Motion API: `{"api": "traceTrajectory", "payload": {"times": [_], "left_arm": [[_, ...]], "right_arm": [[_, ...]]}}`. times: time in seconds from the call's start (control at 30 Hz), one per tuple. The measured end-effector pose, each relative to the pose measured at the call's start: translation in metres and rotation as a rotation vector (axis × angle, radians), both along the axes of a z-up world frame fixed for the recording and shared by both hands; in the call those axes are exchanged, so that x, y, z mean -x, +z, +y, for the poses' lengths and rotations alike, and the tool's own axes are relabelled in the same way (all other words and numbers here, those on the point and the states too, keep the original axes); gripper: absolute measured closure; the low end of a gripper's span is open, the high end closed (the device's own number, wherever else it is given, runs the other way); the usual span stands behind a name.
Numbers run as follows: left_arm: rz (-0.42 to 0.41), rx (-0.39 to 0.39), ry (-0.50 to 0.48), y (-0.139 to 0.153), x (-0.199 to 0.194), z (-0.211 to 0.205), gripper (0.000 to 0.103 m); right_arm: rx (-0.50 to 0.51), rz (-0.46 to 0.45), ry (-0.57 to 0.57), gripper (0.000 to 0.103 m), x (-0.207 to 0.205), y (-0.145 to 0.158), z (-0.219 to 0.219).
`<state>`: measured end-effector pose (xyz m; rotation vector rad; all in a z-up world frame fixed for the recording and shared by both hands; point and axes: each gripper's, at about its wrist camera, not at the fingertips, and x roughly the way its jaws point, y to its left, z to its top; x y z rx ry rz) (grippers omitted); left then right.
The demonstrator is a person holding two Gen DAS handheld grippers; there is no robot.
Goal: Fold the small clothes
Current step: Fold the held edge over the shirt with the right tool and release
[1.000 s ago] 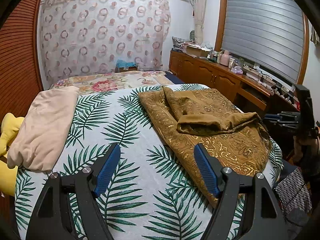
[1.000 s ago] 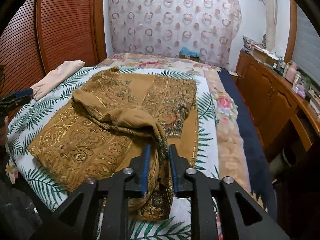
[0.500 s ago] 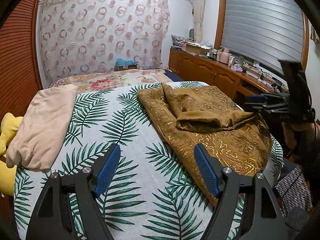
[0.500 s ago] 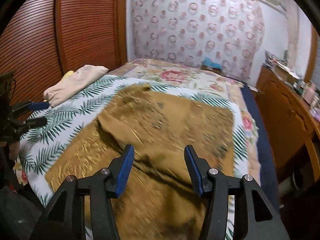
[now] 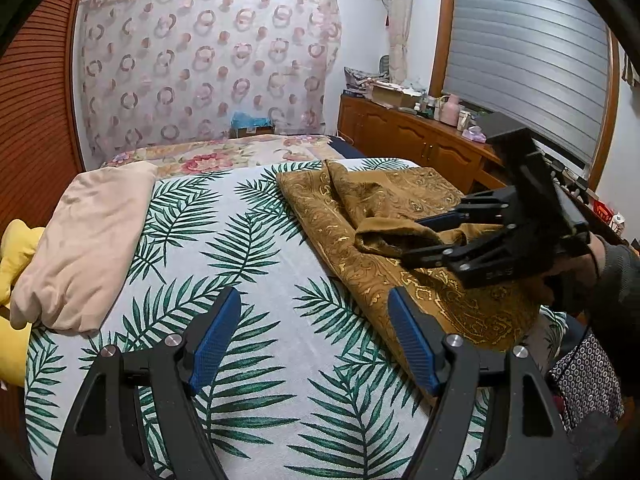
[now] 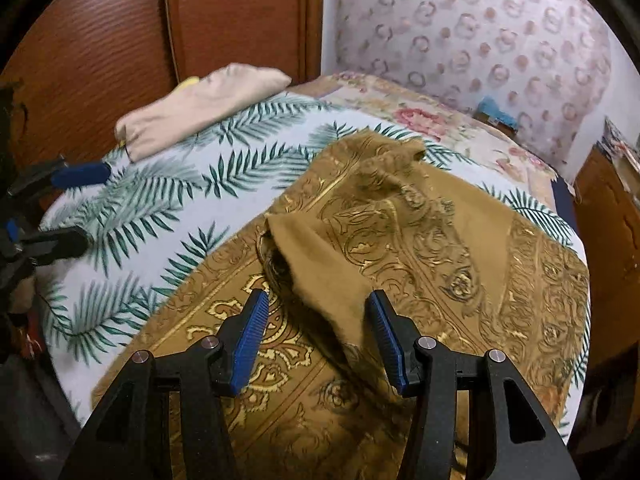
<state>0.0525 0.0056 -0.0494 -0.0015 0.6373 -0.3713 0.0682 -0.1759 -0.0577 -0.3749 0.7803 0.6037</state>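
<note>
Right tool (image 6: 318, 336) — jaws now apart — has released the garment (image 6: 400, 232).

Your left wrist cam sits low over the palm-leaf sheet (image 5: 256, 280), angled down toward 12 o'clock; your right cam is close above the gold cloth (image 6: 420, 240), facing 11 o'clock; both share cloth, sheet, beige pillow (image 5: 88, 240)

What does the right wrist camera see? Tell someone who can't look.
The open right claw hovers over a rumpled gold-patterned brown garment, a folded flap of it between the blue pads. It lies on a palm-leaf bedspread, with a folded beige cloth beyond.
</note>
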Motion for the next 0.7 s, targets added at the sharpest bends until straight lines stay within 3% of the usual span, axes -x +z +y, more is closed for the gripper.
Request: {"api": "traceTrajectory", "payload": {"times": [0.17, 0.2, 0.27, 0.3, 0.53, 0.7], "left_arm": [[0.004, -0.003, -0.007, -0.001, 0.000, -0.003, 0.026], [0.005, -0.004, -0.010, -0.001, 0.000, -0.003, 0.026], [0.007, -0.007, -0.014, -0.002, 0.000, -0.004, 0.026], [0.008, -0.007, -0.016, -0.002, 0.000, -0.004, 0.026], [0.010, -0.002, -0.025, -0.002, 0.000, -0.007, 0.026], [0.012, -0.003, -0.029, -0.003, 0.001, -0.009, 0.026]], "right_arm": [[0.022, 0.015, -0.006, 0.052, -0.019, -0.006, -0.008], [0.019, 0.013, -0.007, 0.070, -0.022, -0.006, -0.009], [0.020, 0.004, -0.010, 0.091, -0.026, -0.005, -0.015], [0.008, -0.012, -0.012, 0.094, -0.027, 0.001, -0.023], [-0.091, -0.129, -0.131, 0.096, -0.049, 0.054, -0.086], [-0.037, -0.209, -0.339, 0.096, -0.090, 0.073, -0.139]]}}
